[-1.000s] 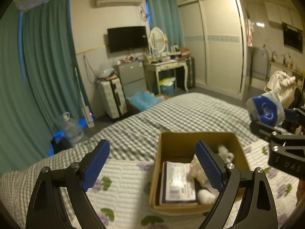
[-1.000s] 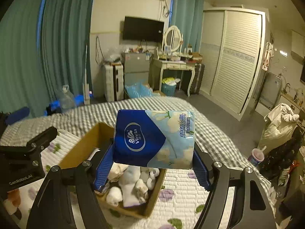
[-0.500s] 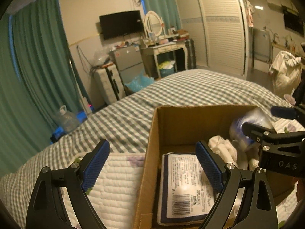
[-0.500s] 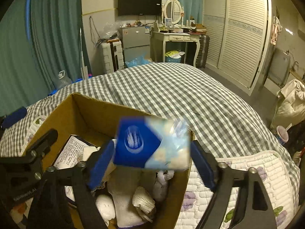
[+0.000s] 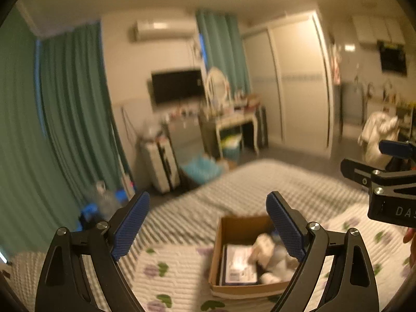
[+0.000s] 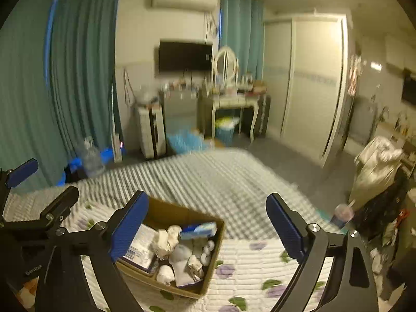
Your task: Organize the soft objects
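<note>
Right gripper: jaws opening, nothing between them. Tissue pack lies in cardboard box on the bed, at the box's far corner, long axis seemingly along the rim. Left gripper released, empty, box below-right.

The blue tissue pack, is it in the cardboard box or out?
In. The blue tissue pack lies atop the white soft things inside the brown cardboard box.

Black triangular-framed left gripper, right gripper, blue textured fingers, silver screws
</note>
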Tool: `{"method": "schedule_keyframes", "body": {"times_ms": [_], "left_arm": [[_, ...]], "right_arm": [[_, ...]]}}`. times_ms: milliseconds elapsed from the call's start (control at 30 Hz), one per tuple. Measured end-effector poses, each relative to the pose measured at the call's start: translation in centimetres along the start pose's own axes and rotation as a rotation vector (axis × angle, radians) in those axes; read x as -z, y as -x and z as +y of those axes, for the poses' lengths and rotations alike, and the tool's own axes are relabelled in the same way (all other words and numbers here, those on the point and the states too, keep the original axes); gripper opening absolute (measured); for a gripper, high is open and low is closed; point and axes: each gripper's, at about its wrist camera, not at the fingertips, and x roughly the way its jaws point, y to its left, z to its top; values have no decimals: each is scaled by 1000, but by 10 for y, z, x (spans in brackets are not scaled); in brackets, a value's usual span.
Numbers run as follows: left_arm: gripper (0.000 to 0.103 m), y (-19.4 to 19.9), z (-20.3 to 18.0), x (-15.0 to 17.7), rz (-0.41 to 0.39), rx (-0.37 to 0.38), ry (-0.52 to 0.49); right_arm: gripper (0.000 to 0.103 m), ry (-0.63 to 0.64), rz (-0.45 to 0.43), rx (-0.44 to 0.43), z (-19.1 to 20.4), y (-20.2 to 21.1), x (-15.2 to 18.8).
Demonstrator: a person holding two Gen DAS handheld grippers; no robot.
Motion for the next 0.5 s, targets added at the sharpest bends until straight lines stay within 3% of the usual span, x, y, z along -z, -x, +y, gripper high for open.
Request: {"method": "schedule_keyframes", "body": {"times_ms": [133, 167, 267, 400, 500], "left_arm": [[95, 69, 13, -30, -108, 17, 26], [101, 86, 17, -33, -136, 20, 36], [101, 129, 27, -35, -211, 37, 67], [101, 159, 40, -22, -244, 51, 97], [101, 166, 42, -2, -234, 35, 69]], "right_arm": [[103, 4, -89, 24, 3, 84, -21], [103, 6, -119, 36, 4, 107, -23], [103, 6, -212, 55, 10, 160, -22], [103, -39, -282, 19, 7, 213, -3], [103, -49, -309, 23, 12, 228, 19]]}}
